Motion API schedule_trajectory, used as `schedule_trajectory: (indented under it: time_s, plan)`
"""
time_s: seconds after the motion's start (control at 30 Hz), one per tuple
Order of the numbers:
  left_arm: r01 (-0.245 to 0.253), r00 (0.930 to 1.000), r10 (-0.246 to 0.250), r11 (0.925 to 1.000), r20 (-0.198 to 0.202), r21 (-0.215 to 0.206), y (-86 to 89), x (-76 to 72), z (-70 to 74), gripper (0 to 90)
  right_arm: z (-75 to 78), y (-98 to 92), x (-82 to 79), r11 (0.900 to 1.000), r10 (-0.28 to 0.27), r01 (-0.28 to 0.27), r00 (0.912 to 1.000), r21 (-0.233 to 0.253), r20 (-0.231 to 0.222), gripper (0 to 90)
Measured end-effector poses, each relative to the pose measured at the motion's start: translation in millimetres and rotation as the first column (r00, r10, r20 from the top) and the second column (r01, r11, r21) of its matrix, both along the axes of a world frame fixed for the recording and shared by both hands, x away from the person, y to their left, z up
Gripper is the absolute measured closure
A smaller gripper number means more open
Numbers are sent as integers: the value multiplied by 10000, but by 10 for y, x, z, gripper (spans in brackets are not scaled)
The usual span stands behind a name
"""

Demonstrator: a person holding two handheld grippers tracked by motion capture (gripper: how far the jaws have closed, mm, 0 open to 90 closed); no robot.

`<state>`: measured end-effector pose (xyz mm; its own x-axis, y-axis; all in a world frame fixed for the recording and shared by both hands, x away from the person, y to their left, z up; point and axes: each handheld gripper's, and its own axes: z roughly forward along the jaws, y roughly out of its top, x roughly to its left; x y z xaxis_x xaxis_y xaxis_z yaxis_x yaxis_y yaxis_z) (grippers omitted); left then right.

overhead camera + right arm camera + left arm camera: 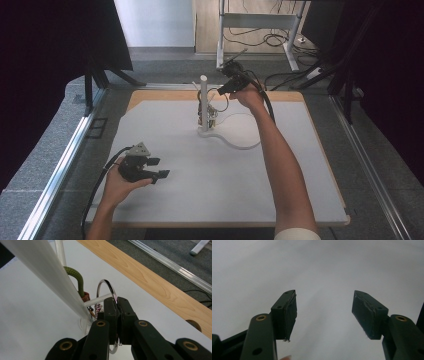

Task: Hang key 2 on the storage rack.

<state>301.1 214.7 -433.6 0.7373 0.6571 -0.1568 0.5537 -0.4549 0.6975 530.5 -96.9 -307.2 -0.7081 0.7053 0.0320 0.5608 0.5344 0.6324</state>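
Left gripper (153, 169) rests wide open at lower left; right gripper (117, 305) pinches a silver ring (107, 287) at upper centre.
The ring sits at a thin peg on the white stand (204, 102), beside other hanging bracelets. A crooked pull could snag it on the peg and tip the stand. White mat (200, 175) over a wooden table (155, 280); grey carpet, cables, desk legs behind.

White post (45, 275) crowds the right claw (117, 302); board (210, 185) elsewhere lies open.
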Motion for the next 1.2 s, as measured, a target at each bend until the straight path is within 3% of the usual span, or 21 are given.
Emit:
schedule_trajectory:
  time_s: [0.43,0.77,0.9,1.2]
  plan:
    - [51,10000,-51,10000,-22,79,-13,6,-16,372,-179,7,-56,9997,104,-109,9996,-207,-264,865]
    - [75,10000,-75,9999,-63,154,-30,11,-32,369,-300,82,-119,9976,682,-687,9957,-62,-631,852]
    - [86,9999,-84,9998,-70,187,-33,12,-35,369,-347,77,-137,9964,850,-840,9927,153,-852,827]
    - [84,9999,-82,9997,-63,225,-36,15,-39,368,-326,-76,-227,9950,834,-790,9939,605,-727,754]
